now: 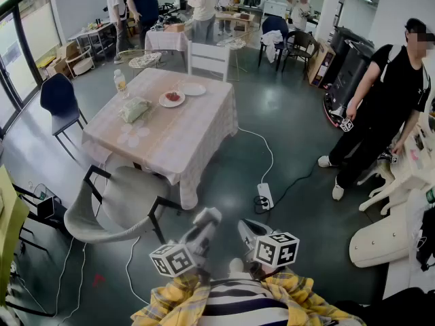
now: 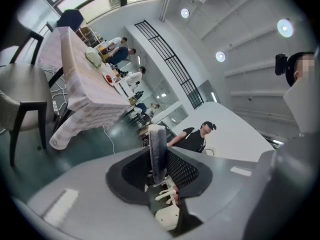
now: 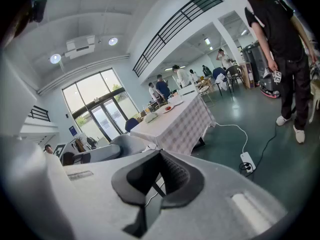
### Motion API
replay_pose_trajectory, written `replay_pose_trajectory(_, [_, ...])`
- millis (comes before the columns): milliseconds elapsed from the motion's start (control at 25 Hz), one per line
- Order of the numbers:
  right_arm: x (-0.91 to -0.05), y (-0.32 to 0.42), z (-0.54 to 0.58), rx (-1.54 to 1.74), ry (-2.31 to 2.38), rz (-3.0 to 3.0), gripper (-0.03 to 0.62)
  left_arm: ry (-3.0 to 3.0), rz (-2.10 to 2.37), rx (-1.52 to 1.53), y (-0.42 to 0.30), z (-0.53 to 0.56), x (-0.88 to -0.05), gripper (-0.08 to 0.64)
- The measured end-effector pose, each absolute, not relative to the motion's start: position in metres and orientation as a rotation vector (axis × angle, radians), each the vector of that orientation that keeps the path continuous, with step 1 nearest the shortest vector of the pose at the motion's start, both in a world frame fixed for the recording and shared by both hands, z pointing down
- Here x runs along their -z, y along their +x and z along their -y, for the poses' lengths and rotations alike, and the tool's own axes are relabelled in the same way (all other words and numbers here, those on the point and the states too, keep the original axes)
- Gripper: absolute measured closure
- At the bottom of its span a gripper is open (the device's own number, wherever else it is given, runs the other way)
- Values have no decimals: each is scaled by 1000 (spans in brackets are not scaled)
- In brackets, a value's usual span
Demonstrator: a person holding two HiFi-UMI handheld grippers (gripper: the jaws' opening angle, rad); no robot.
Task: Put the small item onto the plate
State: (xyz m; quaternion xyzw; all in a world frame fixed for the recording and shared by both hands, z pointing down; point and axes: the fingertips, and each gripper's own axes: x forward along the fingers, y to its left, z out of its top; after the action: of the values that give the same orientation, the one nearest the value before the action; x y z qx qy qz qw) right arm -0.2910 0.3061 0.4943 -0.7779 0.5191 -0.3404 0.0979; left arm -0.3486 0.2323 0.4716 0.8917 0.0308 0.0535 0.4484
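Observation:
The checked table stands a few steps ahead of me. On it a white plate carries a small red item, and an empty white plate lies just behind. Both grippers are held close to my body, far from the table. My left gripper shows a narrow gap between its jaws and holds nothing. My right gripper is shut and empty. The right gripper view shows the table from the side.
A bottle and a green bag also sit on the table. A grey armchair stands at its near side and a white chair at the far side. A power strip with cables lies on the floor. A person stands right.

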Motion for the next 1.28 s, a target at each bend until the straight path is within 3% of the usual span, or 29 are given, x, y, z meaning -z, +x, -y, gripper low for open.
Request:
replay_pose_trajectory(680, [-500,-256,-309,1036,-2304,-1494,591,2198,-59,-150,-319,-236,-477,477])
replay_pose_trajectory(1280, [-510,-185,-323,1065,-2263,-1542,591,2206,25,-126,-248,-252,-483,477])
